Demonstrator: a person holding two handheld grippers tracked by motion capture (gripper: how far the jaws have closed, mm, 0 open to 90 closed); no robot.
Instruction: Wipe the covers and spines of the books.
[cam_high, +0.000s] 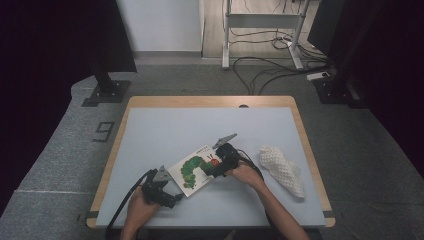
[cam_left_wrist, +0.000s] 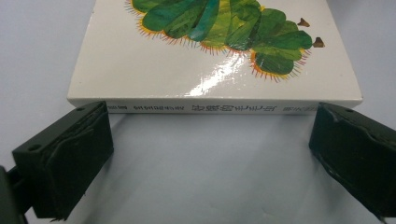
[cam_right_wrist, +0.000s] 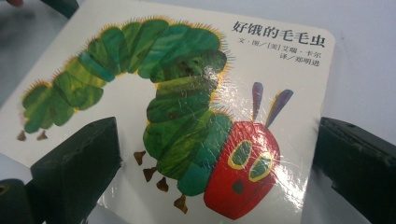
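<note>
A white board book (cam_high: 196, 169) with a green caterpillar on its cover lies flat on the grey table (cam_high: 175, 130), near the front. My left gripper (cam_high: 172, 196) is at the book's front-left side. In the left gripper view it (cam_left_wrist: 210, 154) stands open, both jaws just short of the book's spine (cam_left_wrist: 210, 108), low over the table. My right gripper (cam_high: 212, 170) is over the book's right end. Its own view shows it (cam_right_wrist: 219, 163) open, the jaws spread either side of the caterpillar's red head (cam_right_wrist: 243, 168). I cannot tell whether they touch the cover.
A white knitted cloth (cam_high: 282, 170) lies on the table to the right of the book. The table's wooden rim (cam_high: 210, 101) runs along the far edge. Cables (cam_high: 270, 70) and stand bases sit on the floor beyond.
</note>
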